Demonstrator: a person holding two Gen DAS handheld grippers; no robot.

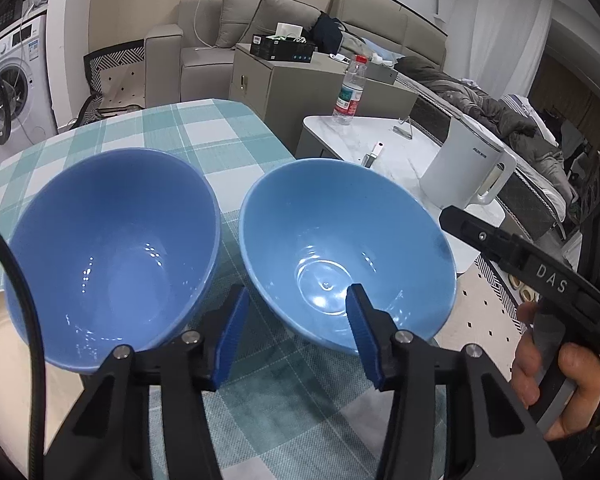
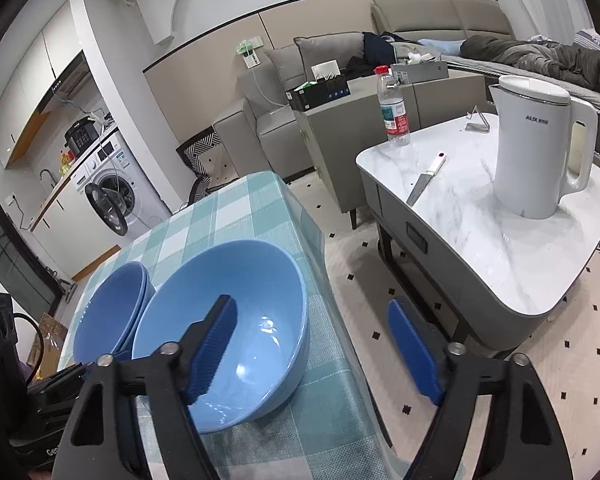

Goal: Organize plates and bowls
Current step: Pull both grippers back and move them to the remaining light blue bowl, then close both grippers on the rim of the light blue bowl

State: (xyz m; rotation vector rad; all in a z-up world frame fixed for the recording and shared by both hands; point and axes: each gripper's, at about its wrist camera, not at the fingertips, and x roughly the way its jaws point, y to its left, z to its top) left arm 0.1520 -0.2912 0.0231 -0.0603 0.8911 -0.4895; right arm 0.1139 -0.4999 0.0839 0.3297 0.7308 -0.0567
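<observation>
On the checked table (image 1: 204, 128) near its right edge, my left gripper (image 1: 296, 332) straddles the near rim of the right bowl (image 1: 340, 248): right pad inside the bowl, left pad outside by the wall, jaws part-closed w/ a gap visible. I can't tell if the pads press the rim yet. My right gripper (image 2: 312, 352) sits on the same bowl (image 2: 236, 320) from the other side, left pad inside over the floor of the bowl, right pad outside, hanging past the table edge over the floor tiles; jaws wide, not pinching anything. A hand (image 1: 556, 388) grips its handle, seen in the left cam.

Bowl is round, so no long axis; it stands upright, mouth up, empty. Just left of it, nearly touching, is a stack (image 2: 112, 316) of blue bowls, also mouth up. The right cam shows nested rims. A pale plate (image 1: 0, 360) lies at the far left, partly under the stack's overhang.

Beyond: marble side table (image 2: 500, 248) w/ white kettle (image 2: 536, 148), bottle (image 2: 394, 112), knife (image 2: 424, 182).
</observation>
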